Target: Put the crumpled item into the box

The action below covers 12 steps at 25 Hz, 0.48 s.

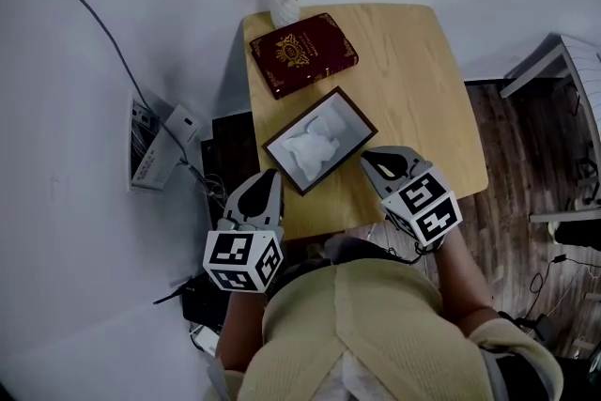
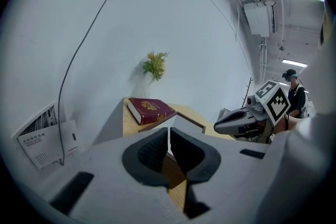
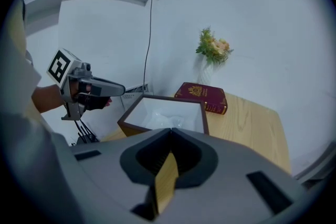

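Crumpled item (image 1: 315, 150) lies inside box (image 1: 357, 105), near front edge of surface (image 1: 413, 80); placement judged complete. Left gripper (image 1: 268, 180) and right gripper (image 1: 369, 162) flank box, fingers together, empty.

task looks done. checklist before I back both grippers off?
1. Crumpled item inside box: ok.
2. Left gripper jaws together, nothing held: ok.
3. Right gripper jaws together, nothing held: ok.
4. Both grippers short of the box, not touching it: ok.
5. Box wholly on table: ok.
6. Book apart from box, out of the retreat path: ok.
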Each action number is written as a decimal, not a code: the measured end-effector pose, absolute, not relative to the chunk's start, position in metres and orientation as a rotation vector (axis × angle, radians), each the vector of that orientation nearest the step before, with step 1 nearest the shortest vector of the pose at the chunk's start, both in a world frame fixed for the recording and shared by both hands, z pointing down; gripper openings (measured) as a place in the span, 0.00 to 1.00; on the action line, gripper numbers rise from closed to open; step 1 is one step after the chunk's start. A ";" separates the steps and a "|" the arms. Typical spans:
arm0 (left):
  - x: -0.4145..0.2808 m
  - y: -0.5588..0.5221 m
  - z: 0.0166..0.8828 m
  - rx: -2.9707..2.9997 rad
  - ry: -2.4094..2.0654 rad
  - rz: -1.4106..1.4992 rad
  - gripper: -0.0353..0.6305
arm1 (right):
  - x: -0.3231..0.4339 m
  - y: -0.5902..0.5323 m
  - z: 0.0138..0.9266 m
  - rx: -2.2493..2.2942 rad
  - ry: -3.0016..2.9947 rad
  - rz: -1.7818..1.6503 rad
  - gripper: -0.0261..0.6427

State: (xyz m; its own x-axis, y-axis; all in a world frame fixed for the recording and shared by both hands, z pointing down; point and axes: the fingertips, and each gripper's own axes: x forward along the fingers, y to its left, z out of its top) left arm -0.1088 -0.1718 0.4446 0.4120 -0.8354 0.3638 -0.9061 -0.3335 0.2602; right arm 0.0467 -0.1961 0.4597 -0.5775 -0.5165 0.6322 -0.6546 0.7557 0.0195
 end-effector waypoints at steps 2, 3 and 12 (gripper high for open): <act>-0.107 -0.171 0.446 2.256 -1.476 0.237 0.10 | 0.050 -0.193 0.458 0.893 -2.316 0.296 0.08; -0.106 -0.171 0.446 2.257 -1.470 0.242 0.10 | 0.051 -0.192 0.457 0.903 -2.316 0.302 0.08; -0.096 -0.167 0.451 2.274 -1.429 0.291 0.10 | 0.066 -0.183 0.457 0.972 -2.306 0.330 0.08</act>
State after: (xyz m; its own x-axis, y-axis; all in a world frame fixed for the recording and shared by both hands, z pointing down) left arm -0.0958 -0.1669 0.4512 0.4447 -0.8023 0.3981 -0.8941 -0.3715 0.2500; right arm 0.0656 -0.1833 0.4571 -0.5465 -0.5629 0.6201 -0.7143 0.6998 0.0057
